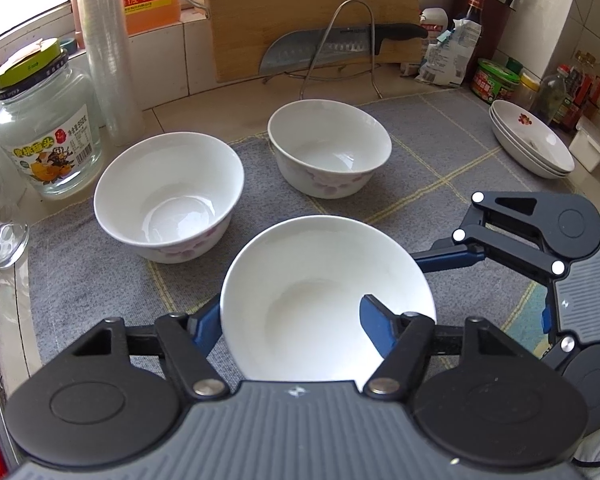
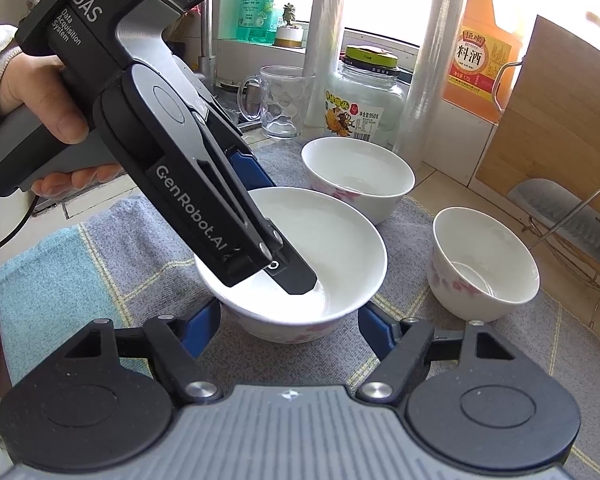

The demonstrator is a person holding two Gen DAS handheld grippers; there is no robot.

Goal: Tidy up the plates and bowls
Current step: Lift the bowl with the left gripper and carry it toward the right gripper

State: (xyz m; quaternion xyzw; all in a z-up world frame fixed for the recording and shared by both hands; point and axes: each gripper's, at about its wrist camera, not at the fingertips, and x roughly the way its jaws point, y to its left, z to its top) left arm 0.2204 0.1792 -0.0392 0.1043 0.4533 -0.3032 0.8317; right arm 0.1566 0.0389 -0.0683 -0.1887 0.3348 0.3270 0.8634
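Note:
Three white bowls with pink flowers stand on a grey mat (image 1: 440, 152). My left gripper (image 1: 290, 320) straddles the rim of the near bowl (image 1: 324, 300), one finger inside (image 1: 374, 322) and one outside (image 1: 206, 324); it looks closed on the rim. The same bowl (image 2: 324, 248) shows in the right wrist view with the left gripper (image 2: 292, 276) reaching into it. My right gripper (image 2: 288, 328) is open just before this bowl and holds nothing; it also shows in the left wrist view (image 1: 452, 256). Two more bowls (image 1: 168, 196) (image 1: 328, 146) stand behind. Stacked plates (image 1: 532, 140) sit far right.
A glass jar (image 1: 48, 120), a glass mug (image 2: 280, 100) and rolls of film (image 1: 108, 52) stand at the left. A cutting board (image 1: 312, 12), a knife on a wire rack (image 1: 340, 44), bottles and a green tub (image 1: 496, 80) line the back wall.

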